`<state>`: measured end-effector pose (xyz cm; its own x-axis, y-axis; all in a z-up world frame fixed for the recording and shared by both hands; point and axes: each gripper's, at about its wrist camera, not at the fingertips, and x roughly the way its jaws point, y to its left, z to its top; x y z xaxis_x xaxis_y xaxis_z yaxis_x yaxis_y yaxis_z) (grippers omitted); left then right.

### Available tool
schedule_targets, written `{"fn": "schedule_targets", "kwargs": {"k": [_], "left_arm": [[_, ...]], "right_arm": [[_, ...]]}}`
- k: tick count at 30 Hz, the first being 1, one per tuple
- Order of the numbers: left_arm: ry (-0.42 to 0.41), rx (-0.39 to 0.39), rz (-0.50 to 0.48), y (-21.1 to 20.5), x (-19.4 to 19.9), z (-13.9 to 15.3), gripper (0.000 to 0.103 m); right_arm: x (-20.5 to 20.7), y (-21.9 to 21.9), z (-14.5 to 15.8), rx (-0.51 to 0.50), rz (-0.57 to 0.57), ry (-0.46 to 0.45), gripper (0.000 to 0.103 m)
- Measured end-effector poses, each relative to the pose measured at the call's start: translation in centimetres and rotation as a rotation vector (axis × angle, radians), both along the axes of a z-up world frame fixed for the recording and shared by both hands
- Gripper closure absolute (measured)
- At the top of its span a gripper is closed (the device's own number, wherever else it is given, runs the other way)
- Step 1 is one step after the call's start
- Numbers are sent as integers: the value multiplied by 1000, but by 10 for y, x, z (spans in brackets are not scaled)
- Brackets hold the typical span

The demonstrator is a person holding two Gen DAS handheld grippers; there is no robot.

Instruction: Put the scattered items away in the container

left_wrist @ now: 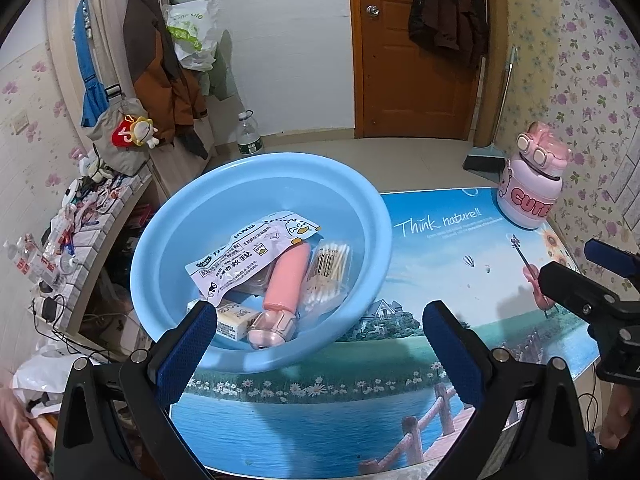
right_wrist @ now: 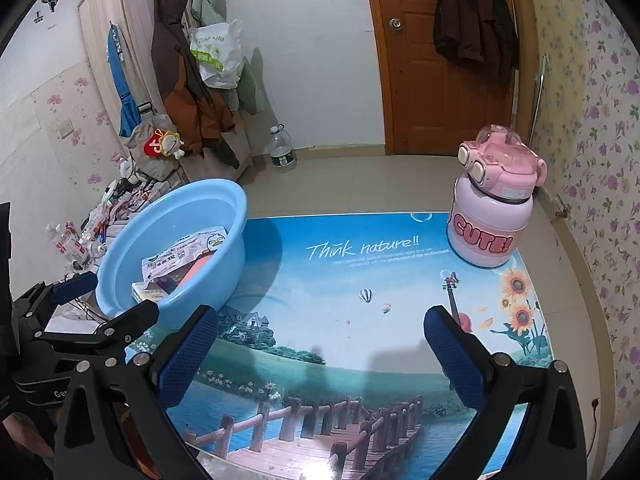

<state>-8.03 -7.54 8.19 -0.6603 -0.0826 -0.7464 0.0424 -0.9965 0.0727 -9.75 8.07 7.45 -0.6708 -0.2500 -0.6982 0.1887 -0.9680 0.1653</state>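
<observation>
On the far right corner of the tabletop [right_wrist: 360, 280], the pink bottle [right_wrist: 494, 216] is seen standing upright, well apart from the blue basin [left_wrist: 360, 216]. It looks like the only loose item left out; the basin already holds a printed pouch [left_wrist: 248, 252], a pink tube-shaped item [left_wrist: 286, 280], a cotton swab pack [left_wrist: 330, 268] and a small box [left_wrist: 236, 320].

Left hand-held gripper [left_wrist: 320, 336]: spread wide, nothing held, parked over the basin's near rim. Right hand-held gripper [right_wrist: 320, 344]: also spread, empty, over bare tabletop, bottle ahead and to its right.

Handling, judged not measured:
- Bottle is taken as rigid, smooth-walled, likely slippery under the pads. Fill level cannot be told, so weight is unknown; heavy should be assumed.
- Squat body, wide relative to the finger opening; fit across the belly is doubtful.
- Lid is lumpy, with protruding buttons and a loop handle; a poor clamping surface that may pop open.
- Best hold is judged to be at the narrower neck band just under the lid, fingers level, squeeze firm.
- Basin is light plastic and overhangs the tabletop edge; it may tip if the bottle is dropped in hard.
</observation>
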Motion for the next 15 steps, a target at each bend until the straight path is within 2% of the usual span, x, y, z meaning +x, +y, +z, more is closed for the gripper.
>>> {"fn": "schedule_targets", "kwargs": {"k": [15], "left_arm": [[-17, 25, -29, 17, 1, -4, 0]], "right_arm": [[1, 4, 1, 9, -12, -7, 0]]}}
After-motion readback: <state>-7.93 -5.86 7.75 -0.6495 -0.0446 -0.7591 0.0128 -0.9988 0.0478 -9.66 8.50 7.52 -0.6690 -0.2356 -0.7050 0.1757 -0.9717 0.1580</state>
